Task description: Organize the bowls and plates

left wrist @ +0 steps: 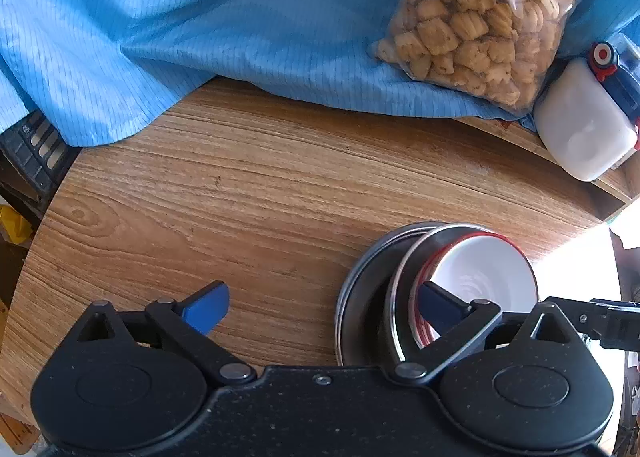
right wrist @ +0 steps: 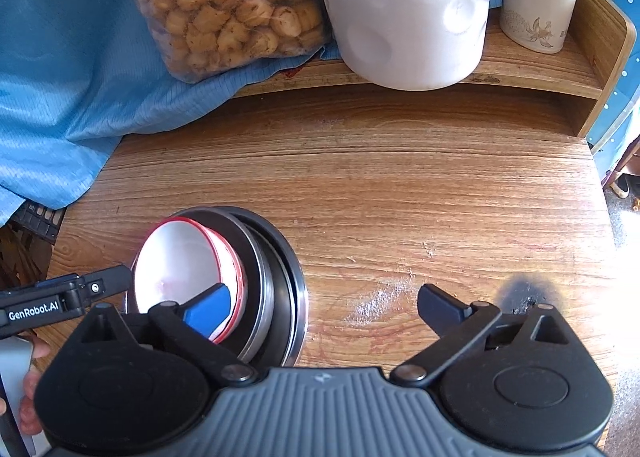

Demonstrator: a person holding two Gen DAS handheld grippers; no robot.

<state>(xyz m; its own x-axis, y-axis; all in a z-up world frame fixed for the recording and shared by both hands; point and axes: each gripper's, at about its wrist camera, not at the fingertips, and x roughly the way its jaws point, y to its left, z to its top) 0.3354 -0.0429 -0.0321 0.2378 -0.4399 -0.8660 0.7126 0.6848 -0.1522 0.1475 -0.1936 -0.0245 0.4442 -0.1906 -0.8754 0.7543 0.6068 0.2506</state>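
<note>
the left hand-held gripper (left wrist: 324,307) is standing wide open, gripping nothing, one blue finger sitting over the red-rimmed white bowl (left wrist: 484,277). the right hand-held gripper (right wrist: 324,307) is likewise spread wide and empty. the glossy bowl is nesting tilted in round shiny steel plates (right wrist: 280,277), stacked on the wood-grain worktop (right wrist: 400,185). crumpled blue cloth (left wrist: 200,17) is lying behind.

Sunlit wood table (right wrist: 400,185) w/ raised back shelf (right wrist: 540,69).
</note>
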